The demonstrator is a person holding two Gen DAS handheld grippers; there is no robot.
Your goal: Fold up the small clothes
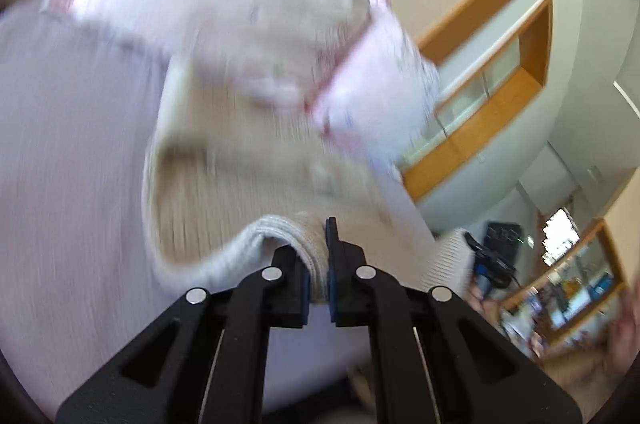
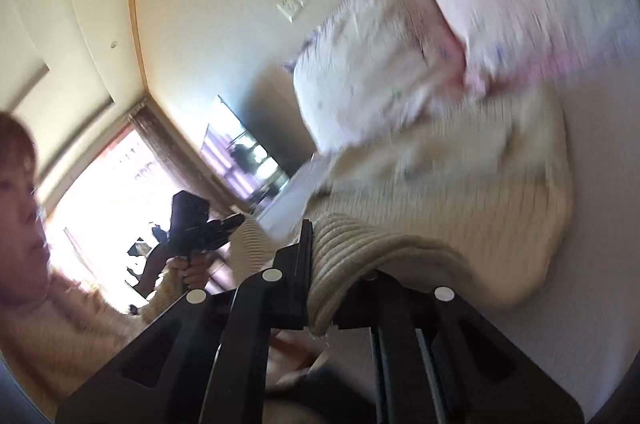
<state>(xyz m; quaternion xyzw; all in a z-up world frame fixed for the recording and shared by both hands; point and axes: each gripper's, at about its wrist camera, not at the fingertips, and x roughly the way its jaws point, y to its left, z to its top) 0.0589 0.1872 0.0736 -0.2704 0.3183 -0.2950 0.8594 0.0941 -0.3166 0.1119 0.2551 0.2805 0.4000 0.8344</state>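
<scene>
A cream ribbed knit garment (image 1: 248, 184) hangs lifted over the white bed (image 1: 60, 144), blurred by motion. My left gripper (image 1: 318, 264) is shut on its ribbed hem. My right gripper (image 2: 320, 276) is shut on the other ribbed corner of the same garment (image 2: 460, 208). A pale pink and white printed garment (image 1: 360, 80) lies on top of the knit one; it also shows in the right wrist view (image 2: 460, 36). The other gripper is visible in each view, the right one (image 1: 488, 256) and the left one (image 2: 200, 220).
The bed surface (image 2: 592, 264) lies under the clothes. The person's face (image 2: 20, 192) is at the left of the right wrist view. Wooden shelving (image 1: 480, 112) and a cluttered shelf (image 1: 568, 296) stand behind. A bright window (image 2: 112, 192) is beyond.
</scene>
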